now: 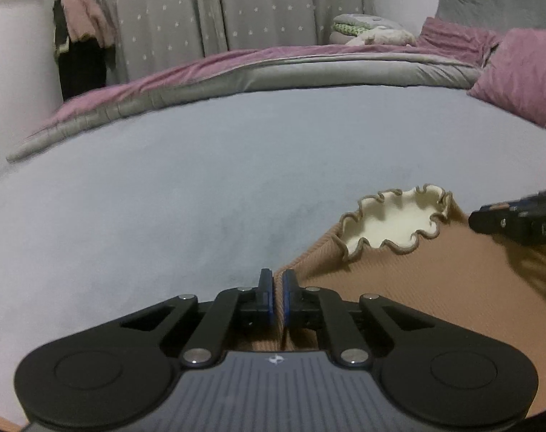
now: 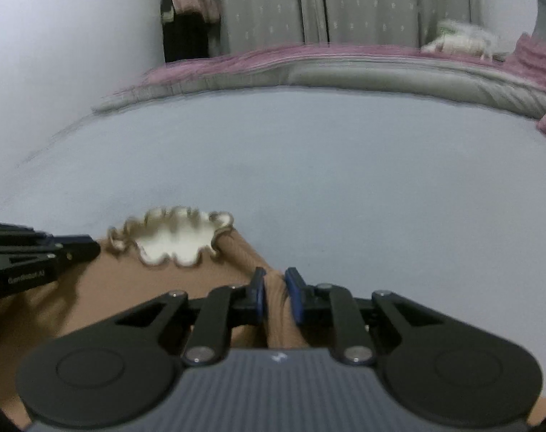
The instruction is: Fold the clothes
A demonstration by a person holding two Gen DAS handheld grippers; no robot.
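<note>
A ribbed, rust-brown knit garment (image 1: 417, 288) with a cream ruffled collar (image 1: 391, 225) lies on a pale blue bed sheet (image 1: 165, 198). Behind the sheet a folded grey and mauve quilt (image 1: 273, 68) runs across the bed, in front of grey curtains dotted with small stars (image 1: 219, 7).

The left wrist view is sharp. It shows a mauve pillow (image 1: 524, 68) at the right and a small pile of folded laundry (image 1: 370, 28) on the far side of the bed. It also shows the tip of the right gripper (image 1: 517, 223) over the brown cloth at the right edge. The right wrist view is blurred, and the collar (image 2: 179, 237) smears there.

The left gripper (image 1: 277, 295) has its blue-padded fingers (image 1: 269, 298) pressed nearly together on the garment's left edge, with a thin fold of cloth between them. The right gripper (image 2: 274, 297) pinches a thicker bunch of the garment (image 2: 147, 288) at its right edge, the fingers (image 2: 296, 298) a little apart around it. The left gripper (image 2: 39, 262) appears at the left of that view.
</note>
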